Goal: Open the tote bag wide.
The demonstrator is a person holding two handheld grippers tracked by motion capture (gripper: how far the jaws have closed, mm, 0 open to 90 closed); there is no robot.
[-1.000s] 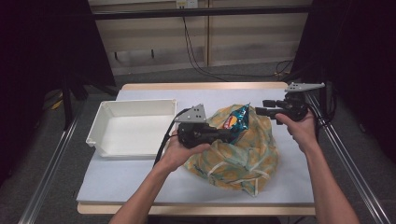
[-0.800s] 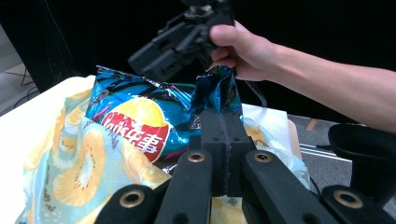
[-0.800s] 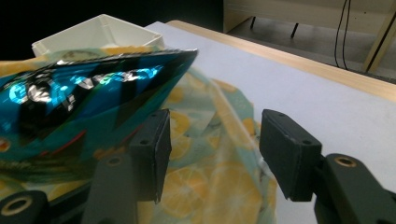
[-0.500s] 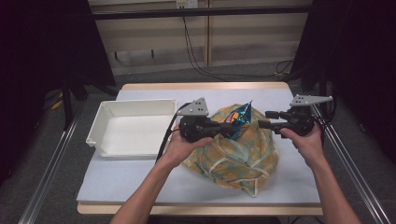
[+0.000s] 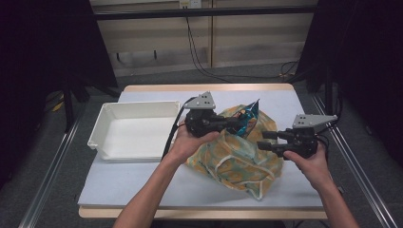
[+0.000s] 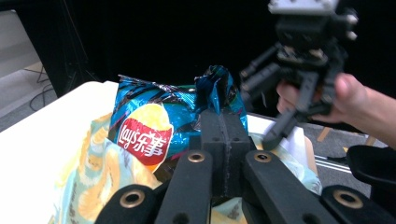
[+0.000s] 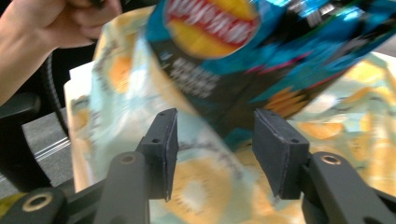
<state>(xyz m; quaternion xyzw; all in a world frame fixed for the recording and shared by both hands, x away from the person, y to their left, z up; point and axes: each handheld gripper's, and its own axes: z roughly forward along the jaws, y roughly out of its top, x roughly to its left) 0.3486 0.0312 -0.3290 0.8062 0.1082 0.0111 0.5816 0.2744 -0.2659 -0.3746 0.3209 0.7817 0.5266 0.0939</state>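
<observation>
Left claw (image 6: 223, 140) clamped on chip bag's (image 6: 159, 126) crimped corner, bag half out of patterned cloth sack (image 5: 237, 156). Right claw (image 7: 212, 151) apart, just short of sack fabric. Risk: thin foil pinch may slip or tear if sack drags upward.

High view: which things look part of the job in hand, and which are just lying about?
In use:
- chip bag, pinched by the left tongs
- patterned cloth bag that it sticks out of
- right tongs, open, facing the cloth bag

Lying about, as far as I can tell:
- white tray, nothing in it
- cables on the floor
</observation>
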